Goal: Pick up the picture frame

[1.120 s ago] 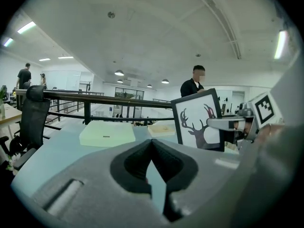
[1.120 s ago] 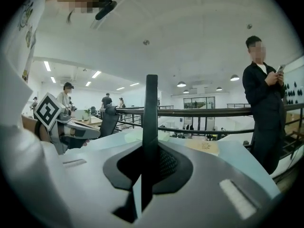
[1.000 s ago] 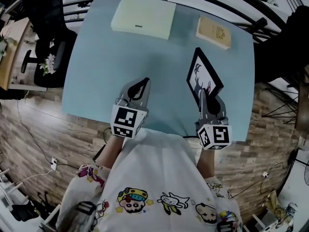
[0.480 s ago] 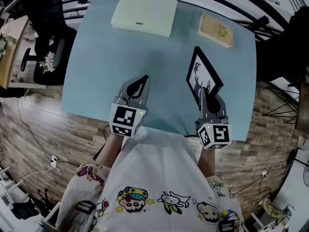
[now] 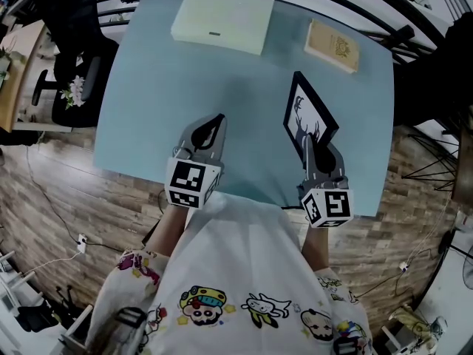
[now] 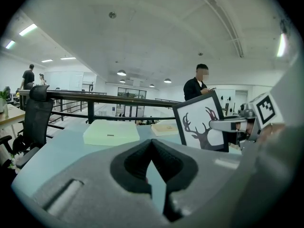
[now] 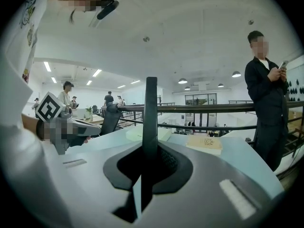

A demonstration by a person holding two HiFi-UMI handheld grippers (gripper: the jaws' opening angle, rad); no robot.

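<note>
The picture frame, black-edged with a deer silhouette on white, stands tilted above the light blue table at the right. My right gripper is shut on its near edge; in the right gripper view the frame rises edge-on between the jaws. The left gripper view shows the frame's face to the right. My left gripper is shut and holds nothing, hovering over the table's near middle. In its own view the left gripper has its pads together.
A pale green flat box lies at the table's far side and a tan book at the far right. A black railing runs behind the table. A person in black stands beyond it, and an office chair is at the left.
The picture frame and right gripper have shifted very slightly; the left gripper stays in place.
</note>
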